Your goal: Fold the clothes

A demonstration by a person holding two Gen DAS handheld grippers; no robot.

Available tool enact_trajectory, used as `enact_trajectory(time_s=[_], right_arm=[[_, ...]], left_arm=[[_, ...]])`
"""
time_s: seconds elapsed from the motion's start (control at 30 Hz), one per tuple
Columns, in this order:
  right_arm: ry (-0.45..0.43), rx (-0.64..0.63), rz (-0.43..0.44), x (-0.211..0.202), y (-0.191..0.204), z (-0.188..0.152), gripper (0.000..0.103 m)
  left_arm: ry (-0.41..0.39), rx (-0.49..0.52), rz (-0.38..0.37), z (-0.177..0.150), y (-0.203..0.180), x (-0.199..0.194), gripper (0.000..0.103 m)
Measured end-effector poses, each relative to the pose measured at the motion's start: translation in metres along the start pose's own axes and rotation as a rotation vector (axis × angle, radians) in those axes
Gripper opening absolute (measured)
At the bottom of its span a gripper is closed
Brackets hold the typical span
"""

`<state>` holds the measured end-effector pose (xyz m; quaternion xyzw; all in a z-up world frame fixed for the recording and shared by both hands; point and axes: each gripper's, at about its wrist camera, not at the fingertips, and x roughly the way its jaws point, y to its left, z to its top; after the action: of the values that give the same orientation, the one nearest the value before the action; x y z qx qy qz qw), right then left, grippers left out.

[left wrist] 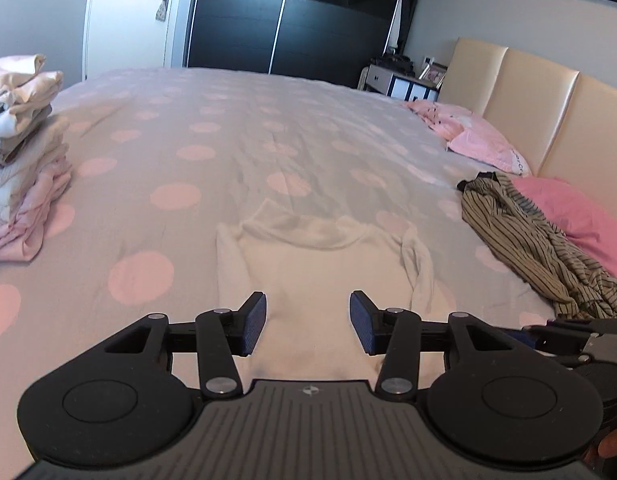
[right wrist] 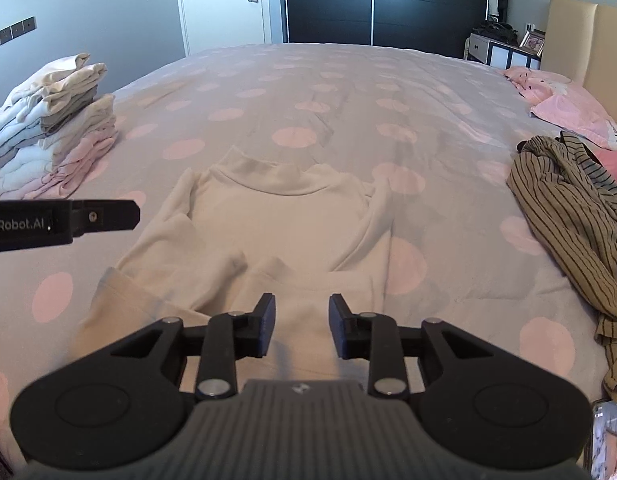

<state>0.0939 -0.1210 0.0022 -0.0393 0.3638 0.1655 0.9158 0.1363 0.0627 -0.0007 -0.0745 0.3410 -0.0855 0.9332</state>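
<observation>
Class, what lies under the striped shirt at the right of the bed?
The striped shirt lies crumpled on the dotted bedcover, its far edge overlapping a pink pillow. Anything beneath its folds is hidden.

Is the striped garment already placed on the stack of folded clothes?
No, the striped garment lies crumpled at the right, far from the folded stack at the left.

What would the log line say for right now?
left gripper: open, empty | right gripper: open, empty | cream top: flat on bed, sleeves folded in | next: fold
</observation>
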Motion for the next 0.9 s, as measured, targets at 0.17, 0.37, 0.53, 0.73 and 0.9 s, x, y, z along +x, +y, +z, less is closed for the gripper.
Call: enact_trajectory(time_s=[0.17, 0.37, 0.53, 0.73, 0.9], right_arm=[[0.017, 0.022, 0.025, -0.017, -0.013, -0.012, 0.035], [0.070, 0.100, 0.093, -0.039, -0.034, -0.032, 0.040], [0.136, 0.143, 0.132, -0.049, -0.042, -0.050, 0.040], [0.225, 0.238, 0.170, -0.049, -0.054, -0.073, 0.038], [0.257, 0.295, 0.228, -0.051, -0.057, -0.085, 0.024]], left_arm=[[0.058, -0.062, -0.039, -0.015, 0.019, -0.017, 0.044], [0.144, -0.098, -0.104, -0.041, 0.034, -0.036, 0.044], [0.217, -0.086, -0.126, -0.064, 0.039, -0.046, 0.044], [0.278, -0.124, -0.150, -0.084, 0.048, -0.058, 0.043], [0.325, -0.099, -0.173, -0.096, 0.046, -0.060, 0.026]])
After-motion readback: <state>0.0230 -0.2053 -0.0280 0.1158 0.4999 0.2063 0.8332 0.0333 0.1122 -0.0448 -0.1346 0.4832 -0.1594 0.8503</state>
